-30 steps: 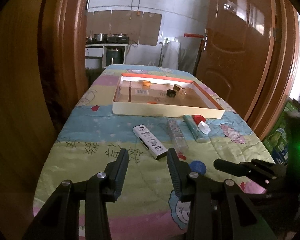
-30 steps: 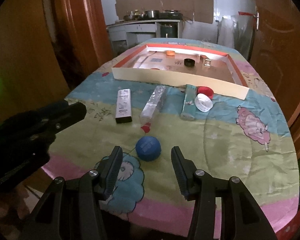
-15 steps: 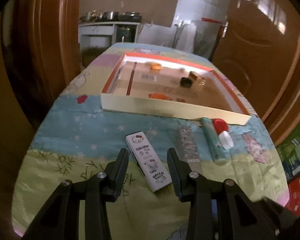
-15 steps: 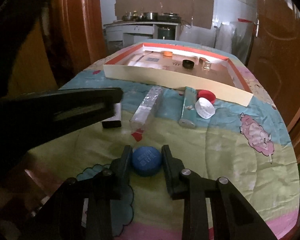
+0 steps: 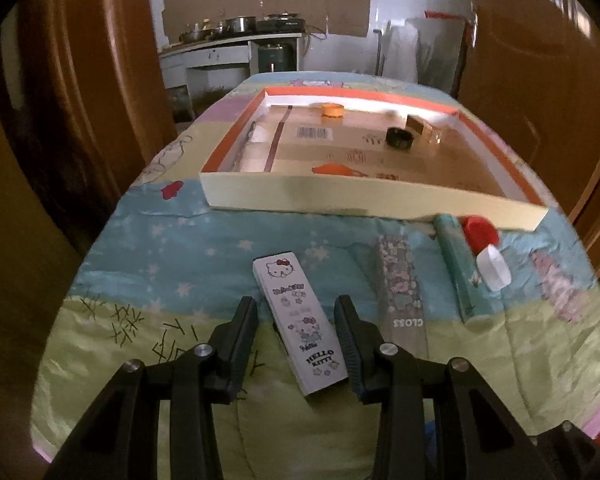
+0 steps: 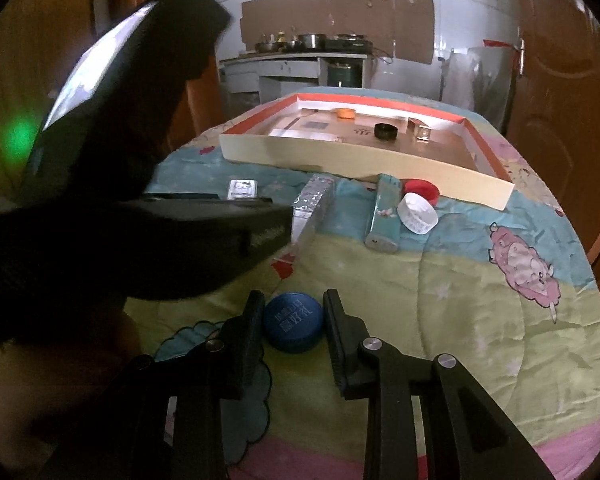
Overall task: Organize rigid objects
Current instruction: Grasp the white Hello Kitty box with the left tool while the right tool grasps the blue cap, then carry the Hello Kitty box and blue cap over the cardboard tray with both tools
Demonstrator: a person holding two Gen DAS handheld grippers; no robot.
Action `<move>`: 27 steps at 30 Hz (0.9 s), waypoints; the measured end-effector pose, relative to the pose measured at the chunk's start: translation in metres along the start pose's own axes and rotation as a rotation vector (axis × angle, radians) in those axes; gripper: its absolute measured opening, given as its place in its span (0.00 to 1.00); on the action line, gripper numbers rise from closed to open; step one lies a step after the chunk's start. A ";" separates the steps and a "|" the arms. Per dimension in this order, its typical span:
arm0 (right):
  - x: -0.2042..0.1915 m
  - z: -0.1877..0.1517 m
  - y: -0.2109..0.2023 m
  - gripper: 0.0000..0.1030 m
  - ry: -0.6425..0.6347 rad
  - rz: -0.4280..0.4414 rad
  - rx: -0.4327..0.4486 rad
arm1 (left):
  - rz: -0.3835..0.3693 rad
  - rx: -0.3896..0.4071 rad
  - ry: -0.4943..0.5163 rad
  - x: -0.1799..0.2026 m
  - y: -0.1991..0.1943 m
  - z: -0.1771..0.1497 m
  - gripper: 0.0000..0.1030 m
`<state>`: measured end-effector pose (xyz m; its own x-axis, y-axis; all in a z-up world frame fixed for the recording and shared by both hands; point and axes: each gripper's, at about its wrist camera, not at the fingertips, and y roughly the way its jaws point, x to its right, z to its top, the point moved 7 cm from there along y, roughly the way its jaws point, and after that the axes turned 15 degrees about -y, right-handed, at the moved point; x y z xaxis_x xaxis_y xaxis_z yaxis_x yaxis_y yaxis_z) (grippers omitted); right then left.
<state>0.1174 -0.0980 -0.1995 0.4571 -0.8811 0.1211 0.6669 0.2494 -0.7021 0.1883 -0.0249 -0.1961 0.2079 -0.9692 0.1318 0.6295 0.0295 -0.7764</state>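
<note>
The right hand-held gripper [image 6: 293, 328] has just been closing and now pinches the blue cap [image 6: 293, 322] on the quilted table [image 6: 480, 320], so that piece looks ready to lift toward the tray [image 6: 360, 160]. The left hand-held gripper [image 5: 296, 334], wide open, now straddles the Hello Kitty box [image 5: 300, 320], which a second ago lay well ahead of it
</note>
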 end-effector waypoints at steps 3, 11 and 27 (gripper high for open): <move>0.002 -0.001 -0.001 0.30 0.016 0.018 0.012 | -0.017 0.003 0.007 0.003 -0.001 -0.001 0.30; 0.006 -0.005 -0.009 0.30 0.044 0.050 0.035 | -0.081 0.008 -0.004 -0.006 -0.007 -0.004 0.27; 0.016 -0.002 -0.024 0.30 0.068 0.024 0.067 | -0.173 0.063 -0.008 -0.004 -0.043 0.000 0.27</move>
<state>0.1073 -0.1188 -0.1822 0.4334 -0.8995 0.0553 0.6953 0.2947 -0.6555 0.1604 -0.0222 -0.1633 0.0985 -0.9593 0.2647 0.7020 -0.1216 -0.7018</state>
